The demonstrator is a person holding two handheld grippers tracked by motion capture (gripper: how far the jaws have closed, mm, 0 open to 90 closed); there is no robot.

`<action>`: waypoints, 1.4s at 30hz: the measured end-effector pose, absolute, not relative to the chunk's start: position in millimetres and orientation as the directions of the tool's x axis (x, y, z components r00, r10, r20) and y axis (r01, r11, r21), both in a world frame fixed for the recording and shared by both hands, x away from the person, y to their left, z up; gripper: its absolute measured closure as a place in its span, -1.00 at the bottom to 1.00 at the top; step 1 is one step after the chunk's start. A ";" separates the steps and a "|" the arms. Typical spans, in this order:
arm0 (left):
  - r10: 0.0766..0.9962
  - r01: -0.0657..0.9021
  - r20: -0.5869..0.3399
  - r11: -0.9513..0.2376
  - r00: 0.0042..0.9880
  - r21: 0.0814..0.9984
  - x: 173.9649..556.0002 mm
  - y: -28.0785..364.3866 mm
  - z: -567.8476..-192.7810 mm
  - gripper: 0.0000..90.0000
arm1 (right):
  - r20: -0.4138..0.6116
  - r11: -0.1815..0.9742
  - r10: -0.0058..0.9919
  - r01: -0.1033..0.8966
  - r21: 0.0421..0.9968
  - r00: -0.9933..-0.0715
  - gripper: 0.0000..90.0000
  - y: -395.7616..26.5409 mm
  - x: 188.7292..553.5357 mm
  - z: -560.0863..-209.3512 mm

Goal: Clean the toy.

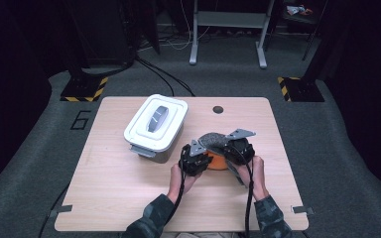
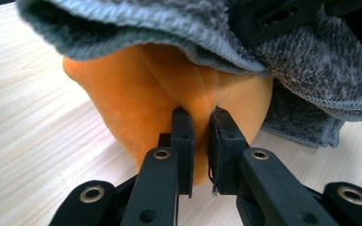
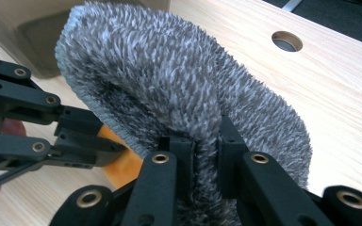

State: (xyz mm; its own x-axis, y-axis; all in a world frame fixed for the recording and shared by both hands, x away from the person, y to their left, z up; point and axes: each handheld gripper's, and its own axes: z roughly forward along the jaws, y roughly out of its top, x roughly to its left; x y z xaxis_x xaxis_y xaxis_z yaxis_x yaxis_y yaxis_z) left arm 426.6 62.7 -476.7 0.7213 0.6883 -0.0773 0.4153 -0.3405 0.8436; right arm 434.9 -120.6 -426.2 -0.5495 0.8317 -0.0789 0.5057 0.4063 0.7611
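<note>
An orange soft cloth (image 1: 218,162) lies bunched on the wooden table (image 1: 119,188), with a grey fluffy cloth (image 1: 212,139) draped over its top. My left gripper (image 1: 208,160) comes in from the left. In the left gripper view my left gripper (image 2: 201,113) is shut, pinching a fold of the orange cloth (image 2: 136,84) under the grey cloth (image 2: 311,70). My right gripper (image 1: 225,148) comes in from the right. In the right gripper view my right gripper (image 3: 207,134) is shut on the grey cloth (image 3: 169,70), and the orange cloth (image 3: 122,167) peeks out below.
A white lidded box (image 1: 156,121) stands at the back left of the table, close to the cloths. A round hole (image 1: 218,109) sits near the table's far edge. Bare wood lies to the front and on both sides.
</note>
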 end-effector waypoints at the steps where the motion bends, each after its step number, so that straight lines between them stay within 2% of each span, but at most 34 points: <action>1: 0.686 0.418 -0.083 -0.338 0.723 0.843 427.0 63.3 -477.0 0.81 | -0.080 0.405 0.835 0.510 0.759 -0.544 0.81 -121.0 434.6 -426.8; 21: 0.694 0.444 -0.115 -0.316 0.711 0.838 430.6 69.7 -481.0 0.81 | -0.102 0.370 0.890 0.574 0.730 -0.443 0.81 -155.0 441.5 -441.1; 27: 0.702 0.455 -0.126 -0.304 0.701 0.837 432.0 74.2 -483.6 0.81 | -0.114 0.360 0.910 0.622 0.695 -0.400 0.81 -167.7 448.9 -457.9; 34: 0.700 0.457 -0.134 -0.297 0.702 0.838 432.0 74.3 -484.1 0.80 | -0.070 0.336 0.917 0.667 0.665 -0.392 0.80 -175.1 457.1 -476.1; 38: 0.698 0.449 -0.127 -0.300 0.704 0.842 431.2 73.4 -483.0 0.80 | -0.072 0.318 0.922 0.637 0.702 -0.381 0.81 -178.2 451.1 -462.3; 42: 0.697 0.445 -0.126 -0.299 0.706 0.844 430.5 71.7 -481.0 0.80 | -0.075 0.333 0.899 0.563 0.757 -0.430 0.81 -171.6 436.6 -433.5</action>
